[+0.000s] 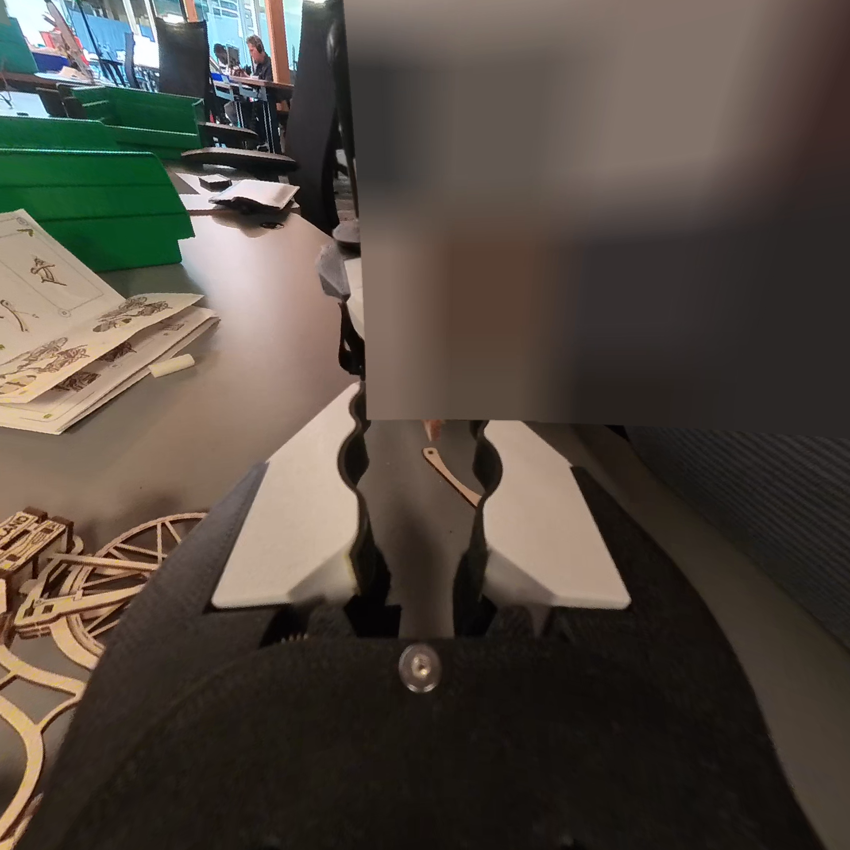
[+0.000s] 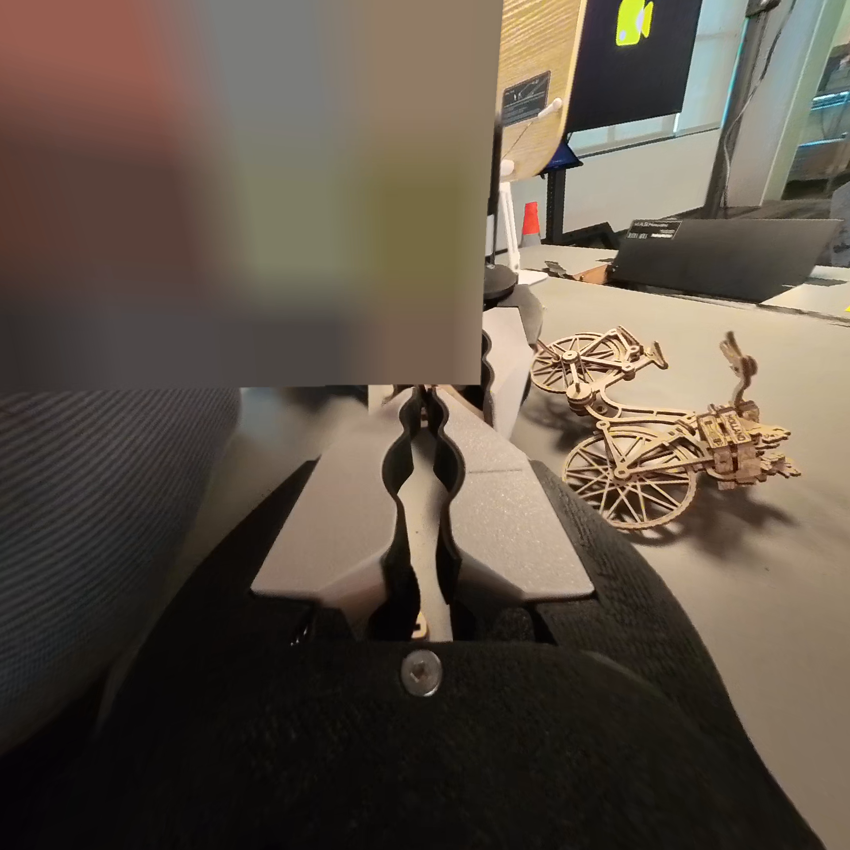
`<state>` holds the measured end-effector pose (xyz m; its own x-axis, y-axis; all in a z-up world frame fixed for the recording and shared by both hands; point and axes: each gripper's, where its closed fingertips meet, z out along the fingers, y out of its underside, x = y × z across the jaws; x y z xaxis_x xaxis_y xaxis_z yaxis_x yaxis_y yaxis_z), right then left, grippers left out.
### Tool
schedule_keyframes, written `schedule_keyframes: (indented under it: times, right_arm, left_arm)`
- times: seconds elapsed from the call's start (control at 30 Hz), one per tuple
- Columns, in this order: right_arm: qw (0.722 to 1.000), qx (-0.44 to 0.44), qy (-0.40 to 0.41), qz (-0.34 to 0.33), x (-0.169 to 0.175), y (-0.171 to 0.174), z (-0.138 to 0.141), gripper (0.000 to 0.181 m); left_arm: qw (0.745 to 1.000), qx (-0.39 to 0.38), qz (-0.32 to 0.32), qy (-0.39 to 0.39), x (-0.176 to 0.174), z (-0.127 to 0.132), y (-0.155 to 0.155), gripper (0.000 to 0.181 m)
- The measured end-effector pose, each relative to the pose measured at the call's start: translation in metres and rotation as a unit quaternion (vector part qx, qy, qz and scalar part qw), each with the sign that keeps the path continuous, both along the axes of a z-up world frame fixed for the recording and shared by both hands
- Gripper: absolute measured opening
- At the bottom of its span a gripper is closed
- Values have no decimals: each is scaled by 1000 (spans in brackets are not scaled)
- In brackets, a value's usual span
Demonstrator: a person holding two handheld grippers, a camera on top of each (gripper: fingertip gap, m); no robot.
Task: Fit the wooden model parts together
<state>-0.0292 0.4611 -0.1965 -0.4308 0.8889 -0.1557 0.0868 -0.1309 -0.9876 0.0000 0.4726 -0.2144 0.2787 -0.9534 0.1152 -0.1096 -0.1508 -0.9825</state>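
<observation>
Wooden model pieces are lying on a grey table (image 1: 257, 285) in the left wrist view, where the left gripper (image 1: 416, 425) is hovering low with its white fingers (image 1: 313, 501) spread apart and nothing between them. A thin curved wooden strip (image 1: 448, 476) is lying flat on the table just ahead, showing through the gap between the fingers, which suggests the gripper is lining up to take it; its far end is hidden under a blurred patch. At the lower left, part of the wooden bicycle model (image 1: 92, 570) is resting on its side near the gripper. An open instruction booklet (image 1: 83, 331) is lying further left, with a small white stick (image 1: 170, 365) touching its edge and green boxes (image 1: 87, 193) stacked behind it. In the right wrist view, the right gripper (image 2: 425, 400) is holding its grey fingers (image 2: 501, 519) almost together, and a small piece of wood seems to be pinched at the tips, though the blur makes this too unclear to confirm. Just beyond, the left gripper is partly showing. To the right, the wooden bicycle model (image 2: 644, 441) is lying flat on the table (image 2: 759, 621), well within reach, probably waiting to receive the next piece. A black folder (image 2: 717, 257) is leaning further back.
</observation>
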Motion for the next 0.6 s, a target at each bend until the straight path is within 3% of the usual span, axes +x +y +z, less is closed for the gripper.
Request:
schedule_keyframes:
  times: [0.47, 0.6]
  right_arm:
    - [995, 95, -8, -17, 0, -5, -9, 0]
    - [985, 164, 16, -47, -1, -2, -10, 1]
  left_arm:
    - [999, 10, -2, 35, 4, -8, -2, 42]
    - [999, 7, 13, 43, 3, -10, 1, 43]
